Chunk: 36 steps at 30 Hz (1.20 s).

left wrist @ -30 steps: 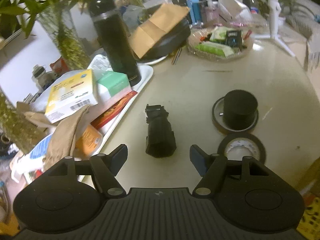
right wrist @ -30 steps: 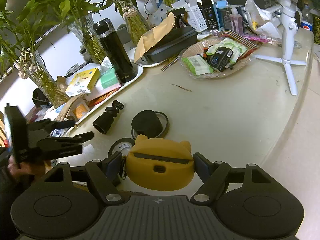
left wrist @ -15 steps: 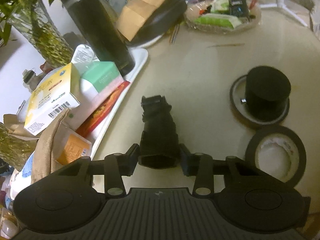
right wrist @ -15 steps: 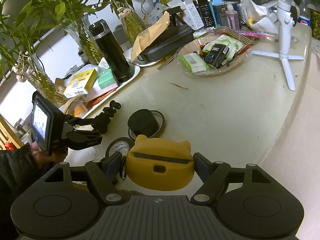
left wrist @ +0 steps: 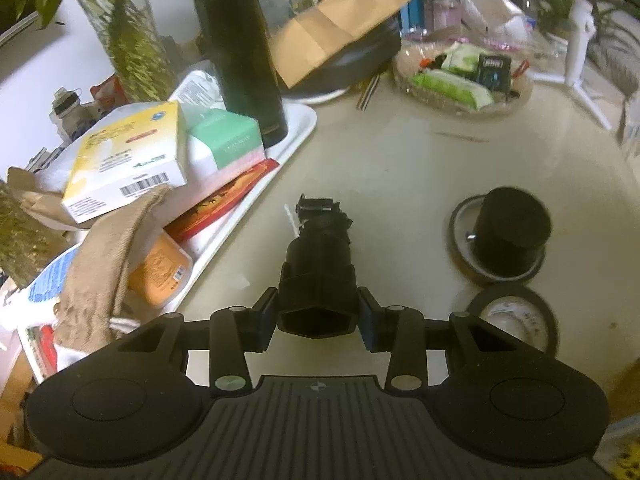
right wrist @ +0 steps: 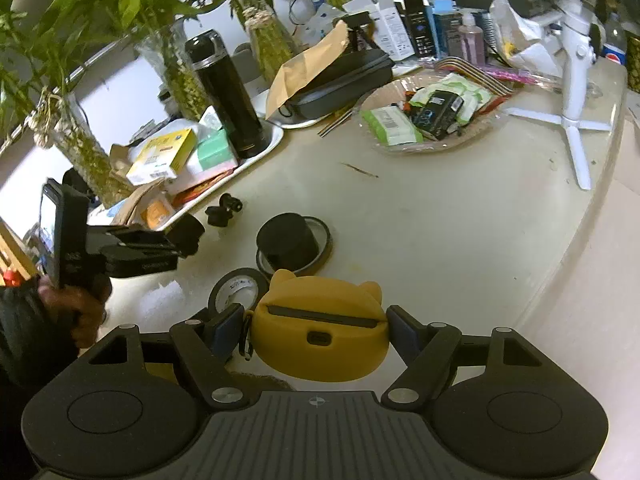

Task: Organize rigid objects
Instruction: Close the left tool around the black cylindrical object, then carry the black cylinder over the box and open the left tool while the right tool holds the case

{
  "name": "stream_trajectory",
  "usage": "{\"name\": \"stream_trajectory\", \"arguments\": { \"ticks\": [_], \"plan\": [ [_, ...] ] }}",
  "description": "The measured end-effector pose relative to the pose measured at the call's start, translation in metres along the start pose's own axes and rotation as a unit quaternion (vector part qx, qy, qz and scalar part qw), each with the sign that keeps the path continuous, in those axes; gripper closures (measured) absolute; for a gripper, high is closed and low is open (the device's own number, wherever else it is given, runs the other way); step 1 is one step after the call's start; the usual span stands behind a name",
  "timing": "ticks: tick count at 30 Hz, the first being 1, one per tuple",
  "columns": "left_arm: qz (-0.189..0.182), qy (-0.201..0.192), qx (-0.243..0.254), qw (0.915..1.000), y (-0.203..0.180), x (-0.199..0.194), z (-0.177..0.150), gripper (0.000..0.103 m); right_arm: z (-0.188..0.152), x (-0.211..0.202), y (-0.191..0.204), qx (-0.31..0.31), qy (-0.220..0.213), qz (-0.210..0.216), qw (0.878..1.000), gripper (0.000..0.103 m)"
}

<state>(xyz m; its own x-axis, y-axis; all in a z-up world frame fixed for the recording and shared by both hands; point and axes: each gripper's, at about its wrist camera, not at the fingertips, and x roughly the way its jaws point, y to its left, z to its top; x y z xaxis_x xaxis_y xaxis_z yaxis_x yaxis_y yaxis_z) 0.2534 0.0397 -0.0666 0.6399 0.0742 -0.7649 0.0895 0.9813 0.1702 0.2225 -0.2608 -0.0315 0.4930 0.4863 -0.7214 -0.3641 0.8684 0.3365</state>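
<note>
My left gripper [left wrist: 318, 314] is shut on a black camera mount [left wrist: 318, 272], held just above the beige table; a white tag hangs off its far end. In the right wrist view the left gripper [right wrist: 188, 236] holds the mount [right wrist: 222, 210] near the white tray. My right gripper [right wrist: 318, 328] is shut on a yellow bear-shaped case [right wrist: 320, 332] above the table's near edge. A black cylinder [left wrist: 512, 232] sits on a tape ring, and a black tape roll [left wrist: 514, 322] lies in front of it.
A white tray [left wrist: 296, 128] at the left holds boxes, packets and a tall black flask [left wrist: 240, 48]. A wicker basket [right wrist: 430, 120] of packets, a black case under a brown envelope [right wrist: 344, 72] and a white tripod [right wrist: 574, 80] stand farther back. Plant vases line the left.
My left gripper came down around the black mount, shut on it, and has lifted it slightly off the table. My right gripper has stayed still with the yellow case.
</note>
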Motion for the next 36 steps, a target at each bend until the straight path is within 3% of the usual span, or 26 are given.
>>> {"name": "stream_trajectory", "arguments": {
  "ticks": [9, 16, 36],
  "plan": [
    [-0.037, -0.023, -0.046, 0.998, 0.007, -0.039, -0.002, 0.063, 0.0, -0.006, 0.014, -0.02, -0.001, 0.001, 1.0, 0.025],
    [-0.044, -0.049, -0.08, 0.9946, 0.007, -0.075, -0.007, 0.063, 0.0, -0.015, 0.026, -0.025, -0.008, 0.004, 1.0, 0.025],
    [-0.072, -0.079, -0.09, 0.9902, -0.006, -0.164, -0.043, 0.063, -0.013, -0.053, 0.063, -0.055, -0.028, 0.019, 0.998, 0.025]
  ]
}}
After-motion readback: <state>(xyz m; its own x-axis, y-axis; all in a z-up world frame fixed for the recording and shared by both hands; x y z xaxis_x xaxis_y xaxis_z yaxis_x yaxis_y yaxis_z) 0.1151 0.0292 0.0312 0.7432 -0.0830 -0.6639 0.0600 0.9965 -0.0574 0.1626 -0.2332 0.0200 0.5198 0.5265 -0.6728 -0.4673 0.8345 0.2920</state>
